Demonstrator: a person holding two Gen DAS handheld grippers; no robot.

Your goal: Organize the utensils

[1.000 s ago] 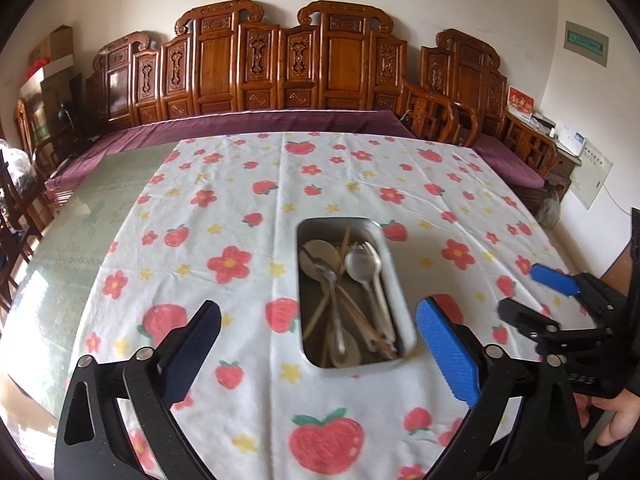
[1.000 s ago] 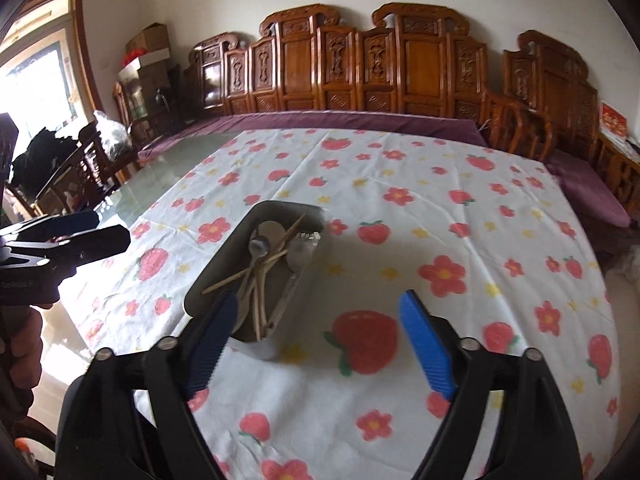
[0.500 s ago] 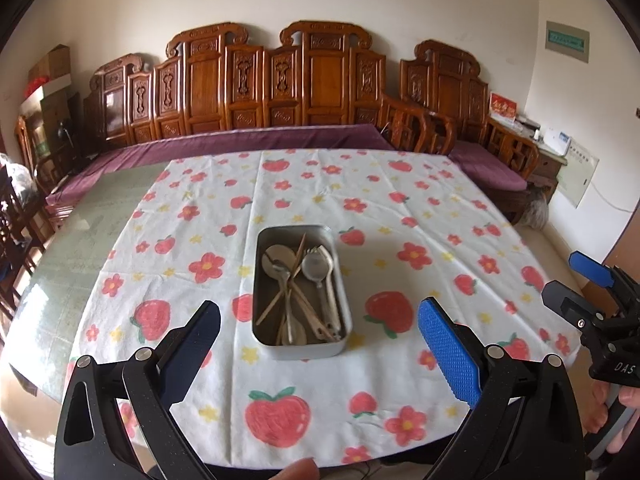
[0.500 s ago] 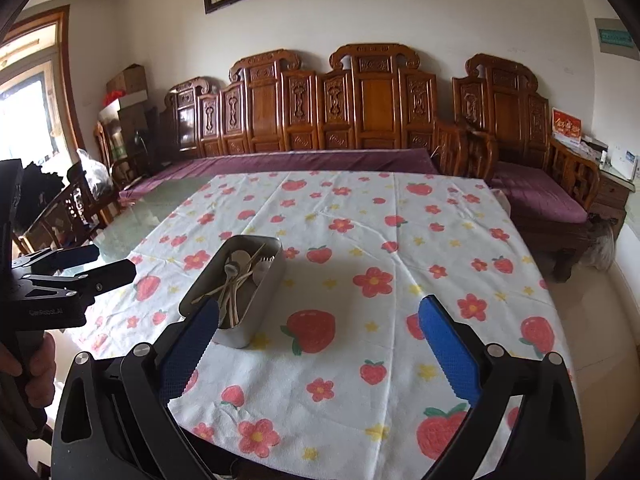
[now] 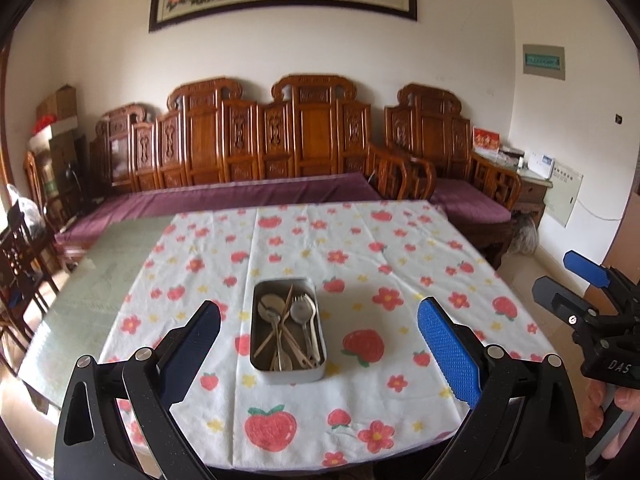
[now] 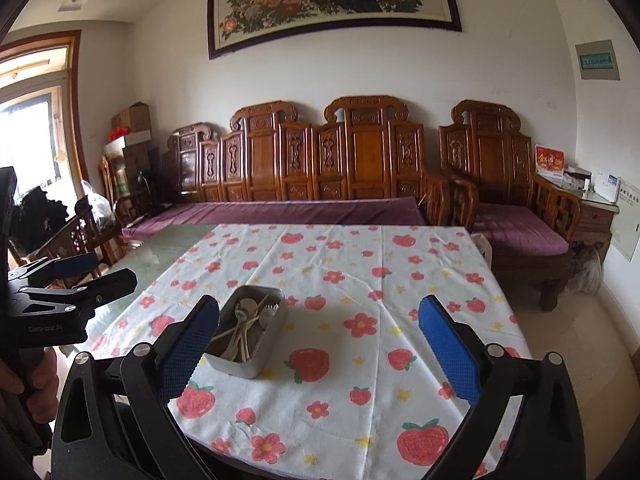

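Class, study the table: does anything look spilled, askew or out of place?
Nothing is spilled. Inside the metal tray, the chopsticks lie crossed over the spoons and the fork, a jumble rather than sorted.

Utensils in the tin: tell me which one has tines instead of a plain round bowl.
The spork, lying along the right side of the metal tin. Its head ends in short prongs; the spoons beside it have smooth bowls, and the chopsticks are thin sticks.

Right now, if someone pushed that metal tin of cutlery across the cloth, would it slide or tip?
The tin is low and wide, so it would probably slide, not tip. The thin tablecloth may bunch ahead of it. The loose spoons and chopsticks lie crossed inside, so they would likely rattle and shift.
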